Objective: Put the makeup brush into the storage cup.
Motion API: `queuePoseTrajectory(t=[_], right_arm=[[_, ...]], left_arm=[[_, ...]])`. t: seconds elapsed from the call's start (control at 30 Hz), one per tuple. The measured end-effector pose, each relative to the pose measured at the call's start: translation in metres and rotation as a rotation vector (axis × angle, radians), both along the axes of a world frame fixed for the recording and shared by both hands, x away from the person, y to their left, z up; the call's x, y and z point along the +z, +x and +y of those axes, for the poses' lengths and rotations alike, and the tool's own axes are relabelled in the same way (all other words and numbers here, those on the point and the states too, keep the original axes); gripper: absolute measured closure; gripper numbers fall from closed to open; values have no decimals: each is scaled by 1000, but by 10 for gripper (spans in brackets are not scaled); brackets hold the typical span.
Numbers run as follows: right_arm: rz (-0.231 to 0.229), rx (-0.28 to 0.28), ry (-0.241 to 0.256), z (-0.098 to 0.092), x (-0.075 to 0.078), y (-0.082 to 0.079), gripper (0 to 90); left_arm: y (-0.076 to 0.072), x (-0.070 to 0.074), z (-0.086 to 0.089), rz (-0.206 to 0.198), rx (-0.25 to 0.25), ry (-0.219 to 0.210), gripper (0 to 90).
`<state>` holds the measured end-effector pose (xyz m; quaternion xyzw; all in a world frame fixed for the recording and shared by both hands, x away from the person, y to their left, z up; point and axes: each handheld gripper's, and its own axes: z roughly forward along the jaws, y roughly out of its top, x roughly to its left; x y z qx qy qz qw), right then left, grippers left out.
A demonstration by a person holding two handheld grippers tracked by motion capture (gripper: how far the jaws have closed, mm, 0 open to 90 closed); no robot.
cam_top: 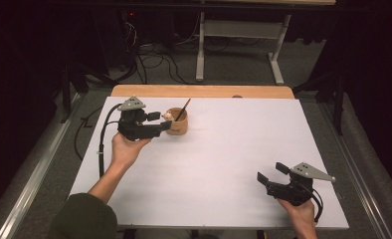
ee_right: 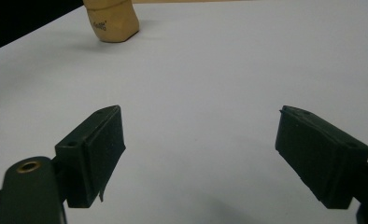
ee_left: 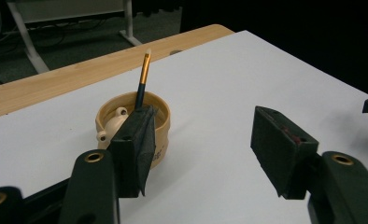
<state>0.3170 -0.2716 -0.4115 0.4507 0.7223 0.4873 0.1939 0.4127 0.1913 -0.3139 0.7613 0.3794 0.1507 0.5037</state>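
Note:
A tan wooden cup point(cam_top: 177, 122) stands on the white table top point(cam_top: 224, 149) at the back left. In it are a paintbrush point(ee_left: 143, 78) with a dark handle, leaning up and back, and a small cream rounded piece point(ee_left: 112, 125). My left gripper point(cam_top: 159, 123) is held just left of the cup, open, with nothing between its jaws; one jaw overlaps the cup's near rim in the left gripper view. My right gripper point(cam_top: 272, 173) is open near the front right of the table, far from the cup point(ee_right: 112, 21), and holds nothing.
A bare wooden strip point(cam_top: 204, 91) runs along the table's far edge. Beyond it are a grey floor with cables point(cam_top: 154, 59) and a white desk frame point(cam_top: 239, 45). A metal rail point(cam_top: 35, 169) lies left of the table.

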Motion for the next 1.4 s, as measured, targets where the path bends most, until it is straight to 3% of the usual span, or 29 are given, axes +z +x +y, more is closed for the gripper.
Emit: queuePoseTrajectory(t=[0.97, 1.1, 1.2, 1.4], right_arm=[[-2, 5, -2, 0, 0, 0, 174], [-2, 4, -2, 0, 0, 1, 174], [1, 4, 0, 1, 0, 1, 174], [1, 3, 0, 1, 0, 1, 174]], left_arm=[[-27, -1, 9, 10, -36, -14, 404], [-30, -3, 11, 14, -39, -21, 403], [-31, -4, 12, 36, -49, -49, 402], [-36, -5, 13, 34, -54, -45, 401]])
